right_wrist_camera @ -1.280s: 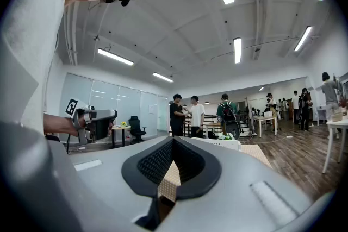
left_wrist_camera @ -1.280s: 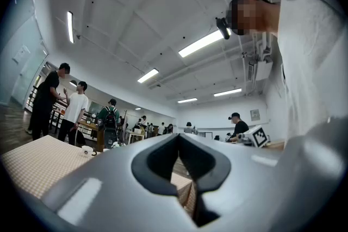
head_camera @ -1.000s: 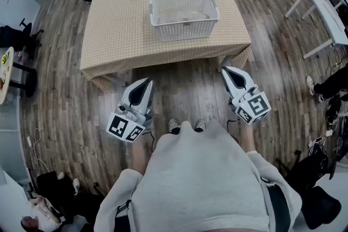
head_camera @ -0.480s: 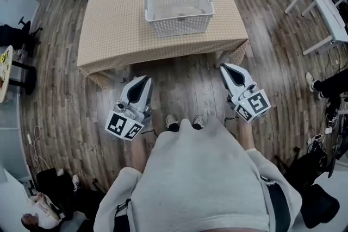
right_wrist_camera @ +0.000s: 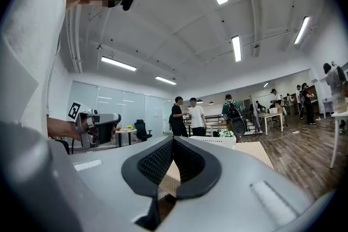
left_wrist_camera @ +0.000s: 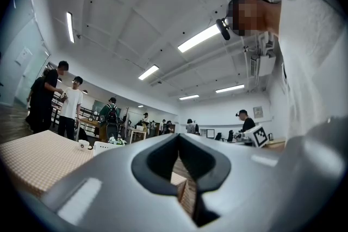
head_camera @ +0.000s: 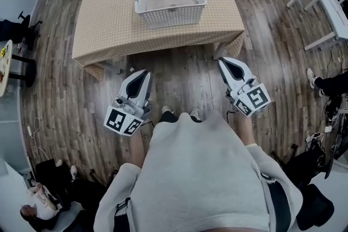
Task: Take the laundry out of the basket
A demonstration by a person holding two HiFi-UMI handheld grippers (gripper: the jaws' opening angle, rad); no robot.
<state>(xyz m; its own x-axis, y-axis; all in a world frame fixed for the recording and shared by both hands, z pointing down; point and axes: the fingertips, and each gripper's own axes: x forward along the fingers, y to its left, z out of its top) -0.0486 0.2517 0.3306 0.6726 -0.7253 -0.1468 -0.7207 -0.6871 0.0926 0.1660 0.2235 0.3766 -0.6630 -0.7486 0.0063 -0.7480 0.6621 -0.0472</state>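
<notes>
Right now both hand-held grippers, left (head_camera: 142, 76) and right (head_camera: 225, 64), are hanging shut and empty at lower centre, well short of the desk (head_camera: 109, 19). At top centre the basket (head_camera: 171, 18) is sitting with its long axis running left to right. Pale laundry (head_camera: 173, 5) is lying low inside, likely soft and light — pinching a raised fold looks best.
</notes>
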